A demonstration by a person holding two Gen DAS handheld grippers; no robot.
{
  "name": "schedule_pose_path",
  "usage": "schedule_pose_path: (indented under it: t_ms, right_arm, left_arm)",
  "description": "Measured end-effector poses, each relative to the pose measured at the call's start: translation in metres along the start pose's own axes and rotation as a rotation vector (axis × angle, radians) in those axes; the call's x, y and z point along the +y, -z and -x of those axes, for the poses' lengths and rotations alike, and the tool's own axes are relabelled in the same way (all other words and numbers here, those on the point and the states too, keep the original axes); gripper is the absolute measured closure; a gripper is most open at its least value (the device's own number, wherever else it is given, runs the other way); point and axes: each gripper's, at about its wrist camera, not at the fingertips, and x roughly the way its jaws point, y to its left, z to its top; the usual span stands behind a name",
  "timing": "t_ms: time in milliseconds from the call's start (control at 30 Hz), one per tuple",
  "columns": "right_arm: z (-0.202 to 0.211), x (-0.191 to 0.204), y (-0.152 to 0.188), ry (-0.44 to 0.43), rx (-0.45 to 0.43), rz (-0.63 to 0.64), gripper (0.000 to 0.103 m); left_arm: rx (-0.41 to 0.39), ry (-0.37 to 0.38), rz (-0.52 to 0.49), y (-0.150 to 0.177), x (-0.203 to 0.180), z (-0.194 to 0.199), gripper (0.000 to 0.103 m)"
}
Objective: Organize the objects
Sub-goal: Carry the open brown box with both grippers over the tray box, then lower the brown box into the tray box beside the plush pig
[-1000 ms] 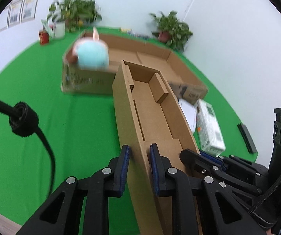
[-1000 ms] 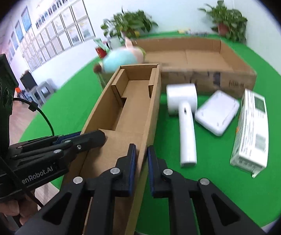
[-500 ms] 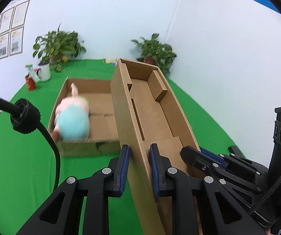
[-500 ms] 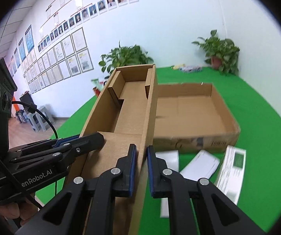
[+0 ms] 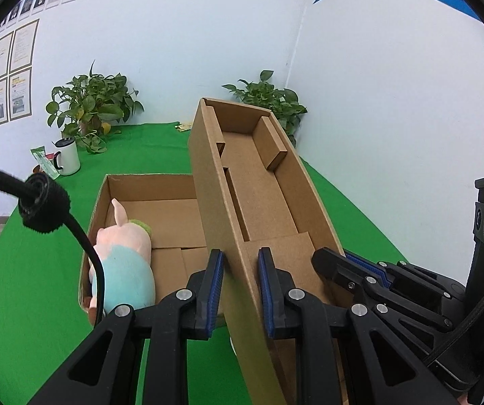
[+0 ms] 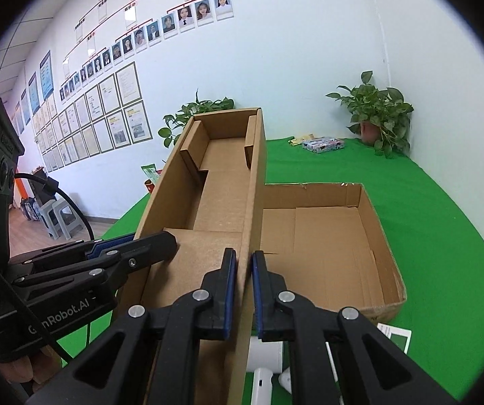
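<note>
1. Left hand-held gripper (image 5: 238,290), left wrist view: pads clamped on the left wall of one narrow cardboard tray (image 5: 258,182), held above the green tabletop (image 5: 22,303). One large open box (image 5: 147,199) behind it contains one plush toy (image 5: 123,260); this item appears sorted. Two potted plants and one mug stand behind.

2. Right hand-held gripper (image 6: 243,290), right wrist view: pads clamped on the tray's right wall. Three white items (image 6: 265,357) lie partly hidden below, apparently unsorted; the tray itself looks unplaced.
</note>
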Motion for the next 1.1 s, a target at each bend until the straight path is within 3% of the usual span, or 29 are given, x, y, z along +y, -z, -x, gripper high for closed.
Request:
schedule_pose_path:
  t_ms: [267,467,733,967,1100]
  right_arm:
    - [-0.039,-0.007,-0.024,-0.018,0.024,-0.032,0.094]
    - [-0.079,-0.017,-0.033,-0.034,0.071,-0.052,0.094]
    - [-0.128,-0.023,-0.025,-0.074,0.122,-0.082,0.094]
    - [-0.161,-0.02,-0.004,-0.046,0.176,-0.095,0.095]
    - [-0.171,-0.023,0.0,-0.045,0.184,-0.113,0.095]
  left_arm:
    - [0.033,-0.034,-0.049,-0.051,0.019,-0.045,0.085]
    - [0.089,-0.05,-0.021,-0.075,0.038,-0.095,0.085]
    - [0.148,-0.099,0.008,-0.072,0.072,-0.156,0.085]
    - [0.243,-0.137,0.016,-0.039,0.1,-0.199,0.088]
    - [0.258,-0.158,0.015,-0.029,0.112,-0.217,0.088]
